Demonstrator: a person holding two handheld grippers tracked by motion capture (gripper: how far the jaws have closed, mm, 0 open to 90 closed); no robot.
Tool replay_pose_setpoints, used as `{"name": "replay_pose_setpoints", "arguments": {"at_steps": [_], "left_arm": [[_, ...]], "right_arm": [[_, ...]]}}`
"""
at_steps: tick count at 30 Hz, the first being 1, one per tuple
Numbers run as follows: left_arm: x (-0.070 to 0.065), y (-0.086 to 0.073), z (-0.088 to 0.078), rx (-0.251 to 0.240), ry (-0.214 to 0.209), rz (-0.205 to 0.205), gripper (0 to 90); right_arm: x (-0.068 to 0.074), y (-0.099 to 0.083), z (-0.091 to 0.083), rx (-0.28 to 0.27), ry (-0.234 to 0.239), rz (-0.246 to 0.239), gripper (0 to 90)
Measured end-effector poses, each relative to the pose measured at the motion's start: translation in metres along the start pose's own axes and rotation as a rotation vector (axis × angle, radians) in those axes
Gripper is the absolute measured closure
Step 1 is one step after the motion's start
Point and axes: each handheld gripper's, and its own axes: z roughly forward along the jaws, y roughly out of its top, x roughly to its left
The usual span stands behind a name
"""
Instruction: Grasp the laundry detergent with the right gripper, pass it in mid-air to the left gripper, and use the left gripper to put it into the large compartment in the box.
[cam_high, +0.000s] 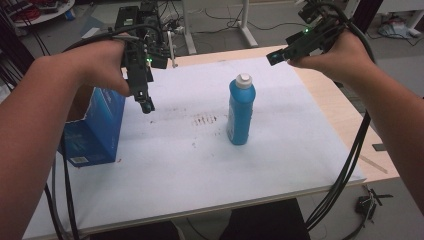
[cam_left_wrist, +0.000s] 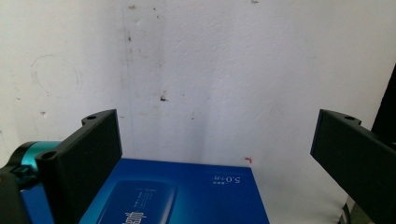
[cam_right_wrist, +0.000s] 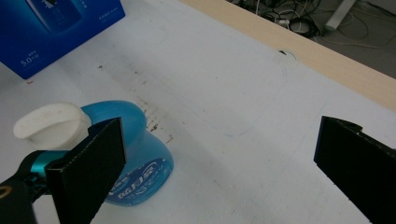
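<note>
Left gripper (cam_high: 145, 104) up in the air, jaws wide apart, holding nothing, pointing down just beside the top of the box (cam_high: 95, 131). Right gripper (cam_high: 276, 56) up high too, jaws wide apart, holding nothing, above and behind the bottle (cam_high: 241, 110). Standing straight near the middle of the sheet (cam_high: 200, 160), that blue bottle with its white cap (cam_high: 243, 80), well apart from the box at the left edge. From the left gripper view, the box's printed blue face (cam_left_wrist: 187, 193) seen close below the jaws. From the right gripper view, the cap (cam_right_wrist: 49, 125) seen from above. Small brown marks (cam_high: 204, 120) on the white sheet. Under the sheet, a wooden table (cam_high: 345, 120). Beyond it, grey floor with cables (cam_high: 220, 20) and desk legs (cam_high: 245, 22).
</note>
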Motion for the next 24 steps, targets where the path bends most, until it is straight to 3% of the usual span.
{"name": "replay_pose_setpoints", "arguments": {"at_steps": [11,24], "left_arm": [[0.0,-0.005,0.004,-0.001,-0.001,-0.006,1.8],[0.002,-0.011,0.008,-0.005,-0.008,-0.01,1.8]], "right_arm": [[0.009,-0.015,0.007,0.011,0.02,-0.015,1.6],[0.029,-0.06,0.023,0.0,0.054,-0.014,1.6]]}}
